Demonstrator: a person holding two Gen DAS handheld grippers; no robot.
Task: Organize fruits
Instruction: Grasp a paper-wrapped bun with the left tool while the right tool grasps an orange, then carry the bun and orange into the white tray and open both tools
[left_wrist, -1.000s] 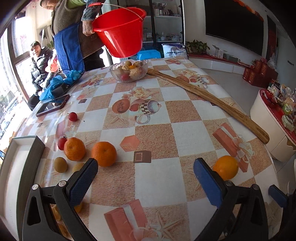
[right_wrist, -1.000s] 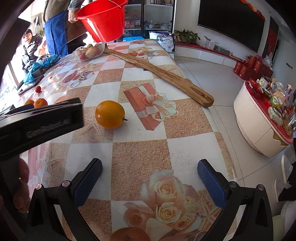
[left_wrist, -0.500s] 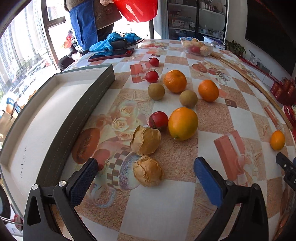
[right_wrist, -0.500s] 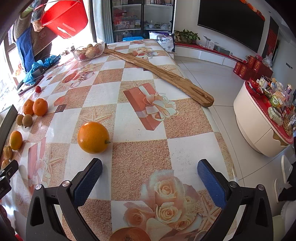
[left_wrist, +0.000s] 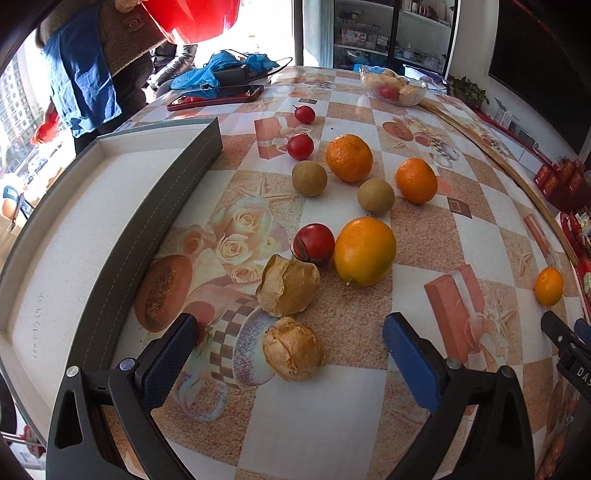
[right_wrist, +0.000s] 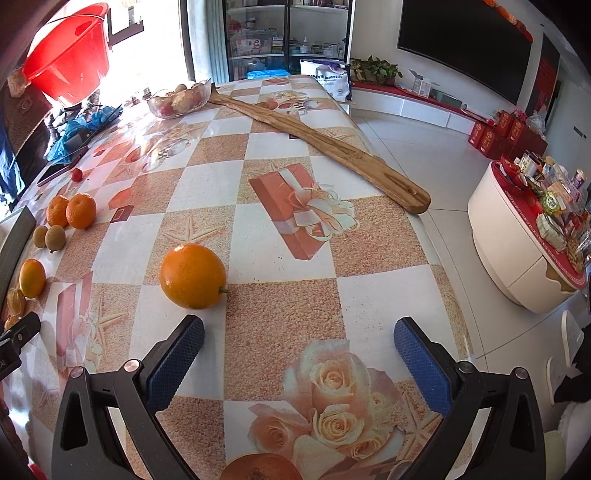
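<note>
Only the left wrist view is showing the gray tray (left_wrist: 155, 206) left of the clustered fruit; the left gripper (left_wrist: 288, 350) is closing around a papery husked fruit (left_wrist: 293, 349), untouched. The right gripper (right_wrist: 297, 349), jaws spread, is hovering beside a lone orange (right_wrist: 192, 276), bare tabletop (right_wrist: 373, 254) stretching right to the edge.

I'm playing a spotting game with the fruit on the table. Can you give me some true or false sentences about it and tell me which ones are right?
1. The grey tray has no fruit in it. True.
2. The two papery husked fruits lie in the glass bowl. False: they lie on the table near the left gripper.
3. The right gripper holds an orange. False: its jaws are open and empty; the orange lies beyond them.
4. A long wooden board lies on the table. True.
</note>
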